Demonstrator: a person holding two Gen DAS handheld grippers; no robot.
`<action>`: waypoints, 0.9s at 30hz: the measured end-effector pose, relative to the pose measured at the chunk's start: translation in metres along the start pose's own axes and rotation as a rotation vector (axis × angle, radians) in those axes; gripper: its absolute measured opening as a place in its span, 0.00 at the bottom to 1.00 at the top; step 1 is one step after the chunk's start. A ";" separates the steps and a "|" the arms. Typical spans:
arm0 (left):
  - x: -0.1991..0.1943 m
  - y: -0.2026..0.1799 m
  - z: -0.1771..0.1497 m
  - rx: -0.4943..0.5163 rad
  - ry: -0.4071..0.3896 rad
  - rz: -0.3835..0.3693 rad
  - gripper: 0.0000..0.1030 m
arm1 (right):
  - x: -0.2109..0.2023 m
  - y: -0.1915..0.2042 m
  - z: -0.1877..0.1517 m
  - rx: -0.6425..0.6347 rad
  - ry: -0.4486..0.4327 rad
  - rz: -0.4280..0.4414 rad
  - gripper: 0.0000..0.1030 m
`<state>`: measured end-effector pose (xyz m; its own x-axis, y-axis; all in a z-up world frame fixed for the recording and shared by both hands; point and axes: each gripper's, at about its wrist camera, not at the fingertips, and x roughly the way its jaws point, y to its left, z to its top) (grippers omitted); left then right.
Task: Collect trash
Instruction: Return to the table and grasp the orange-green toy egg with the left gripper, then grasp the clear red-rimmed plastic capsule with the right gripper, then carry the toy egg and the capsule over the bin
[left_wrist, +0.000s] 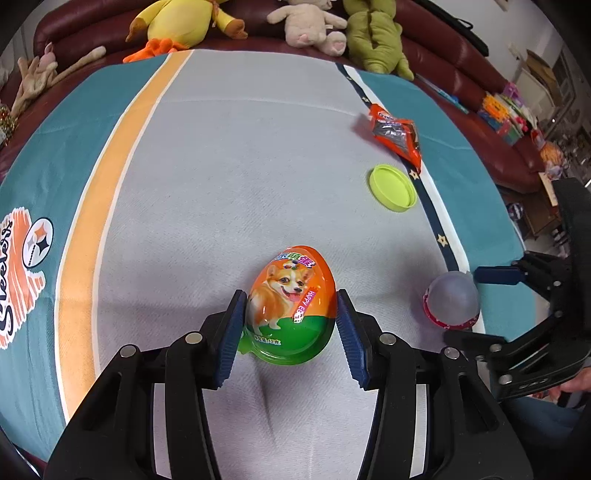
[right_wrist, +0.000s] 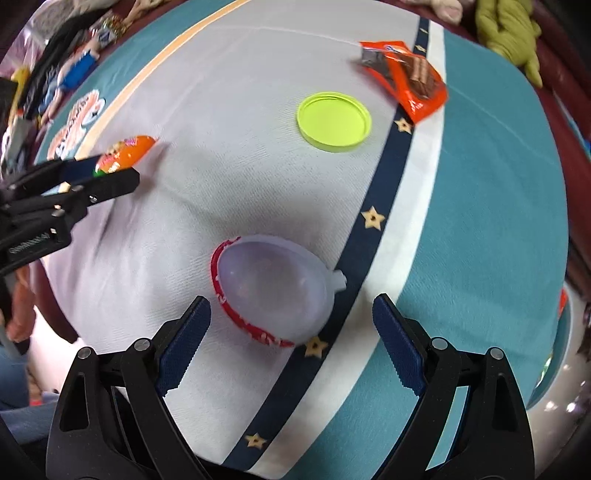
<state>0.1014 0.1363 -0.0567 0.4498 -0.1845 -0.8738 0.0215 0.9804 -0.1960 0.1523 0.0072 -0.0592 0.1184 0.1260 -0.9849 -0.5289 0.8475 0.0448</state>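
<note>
Left fingers (left_wrist: 236, 325) astride egg shell (left_wrist: 291, 306), unclamped; right fingers (right_wrist: 184, 339) apart near clear dome (right_wrist: 273, 291). Slick curves, likely squirt-out.

A surface (left_wrist: 229, 177) draped in a grey, teal and orange-striped cloth is being shown. Lying on it are an orange-and-green egg-shaped package (left_wrist: 291, 306) with a corgi picture at near centre, a clear dome capsule with a red rim (left_wrist: 452, 299) to its right, a lime-green lid (left_wrist: 392, 187) farther off, and an orange snack wrapper (left_wrist: 397, 133) beyond that.
</note>
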 end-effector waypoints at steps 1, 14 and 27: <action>0.000 0.000 0.000 -0.002 -0.002 -0.002 0.48 | 0.002 0.001 0.001 -0.005 -0.006 -0.002 0.83; 0.003 -0.015 0.005 0.005 0.009 -0.017 0.48 | -0.006 -0.032 0.001 0.091 -0.080 0.031 0.61; 0.017 -0.100 0.024 0.148 0.013 -0.062 0.48 | -0.041 -0.119 -0.049 0.297 -0.139 0.019 0.61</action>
<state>0.1284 0.0371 -0.0410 0.4318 -0.2448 -0.8681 0.1803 0.9665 -0.1829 0.1696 -0.1238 -0.0328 0.2355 0.1954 -0.9520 -0.2660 0.9552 0.1302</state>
